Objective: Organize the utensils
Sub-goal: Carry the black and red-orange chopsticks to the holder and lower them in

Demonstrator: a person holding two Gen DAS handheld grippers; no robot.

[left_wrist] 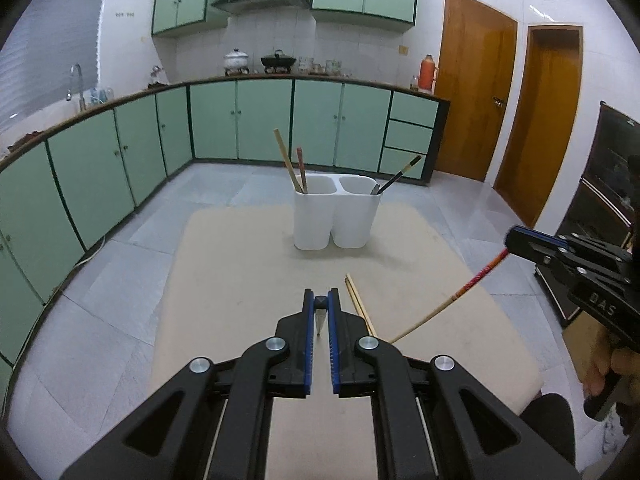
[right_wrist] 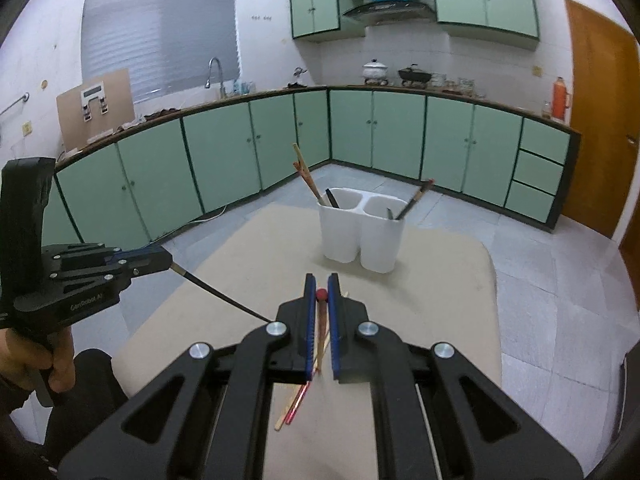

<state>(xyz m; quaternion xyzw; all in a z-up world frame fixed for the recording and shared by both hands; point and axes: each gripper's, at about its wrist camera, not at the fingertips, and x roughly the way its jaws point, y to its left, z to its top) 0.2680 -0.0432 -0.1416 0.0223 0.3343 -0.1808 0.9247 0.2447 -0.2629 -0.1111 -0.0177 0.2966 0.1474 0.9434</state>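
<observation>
Now | black chopstick (right_wrist: 218, 294) pinched in left fingers (left_wrist: 308, 312) | red chopstick (left_wrist: 476, 276) in right fingers (right_wrist: 334, 300)

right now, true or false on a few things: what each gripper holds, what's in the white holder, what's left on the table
1. The left gripper is shut on a black chopstick. True.
2. The right gripper is empty. False: it grips a red-patterned chopstick.
3. The white holder has two compartments, both holding utensils. True.
4. No chopsticks remain on the table. False: a wooden pair lies there.
</observation>
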